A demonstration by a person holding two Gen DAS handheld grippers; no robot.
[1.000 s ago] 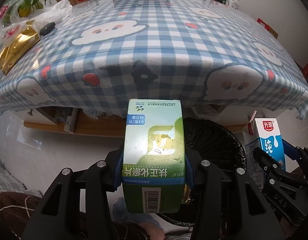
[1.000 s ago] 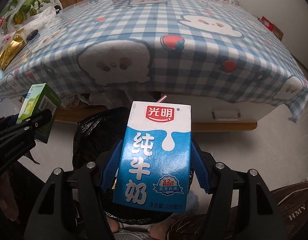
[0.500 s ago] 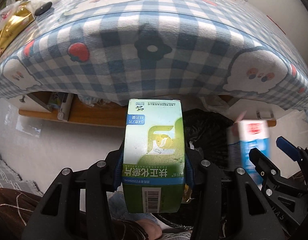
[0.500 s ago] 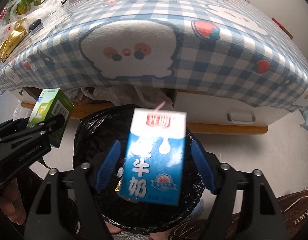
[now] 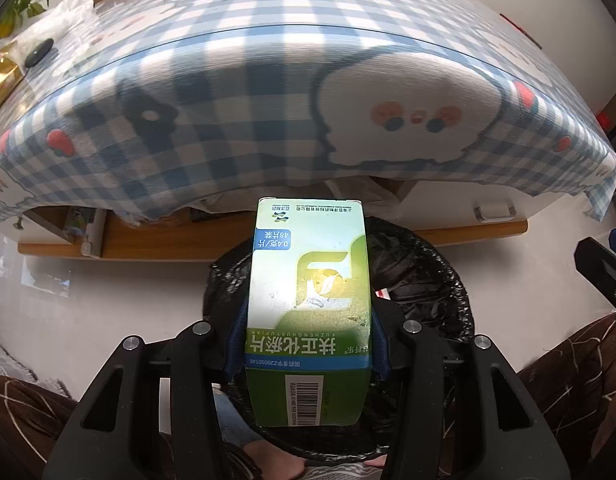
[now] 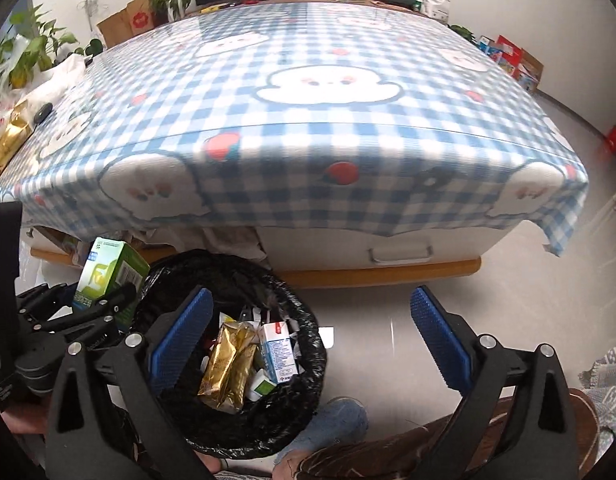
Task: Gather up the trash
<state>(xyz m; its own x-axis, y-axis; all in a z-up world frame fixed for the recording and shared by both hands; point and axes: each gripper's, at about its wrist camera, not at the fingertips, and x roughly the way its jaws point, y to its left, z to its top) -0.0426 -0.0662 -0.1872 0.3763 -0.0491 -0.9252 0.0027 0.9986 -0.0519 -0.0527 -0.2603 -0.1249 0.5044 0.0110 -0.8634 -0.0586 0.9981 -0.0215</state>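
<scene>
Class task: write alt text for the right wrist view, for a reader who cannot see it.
The right hand-held gripper, its jaws opening with nothing between them, hangs above a black-lined bin holding a milk carton and a gold packet. At left, the left hand-held gripper grips a green box before a checked tablecloth.
</scene>
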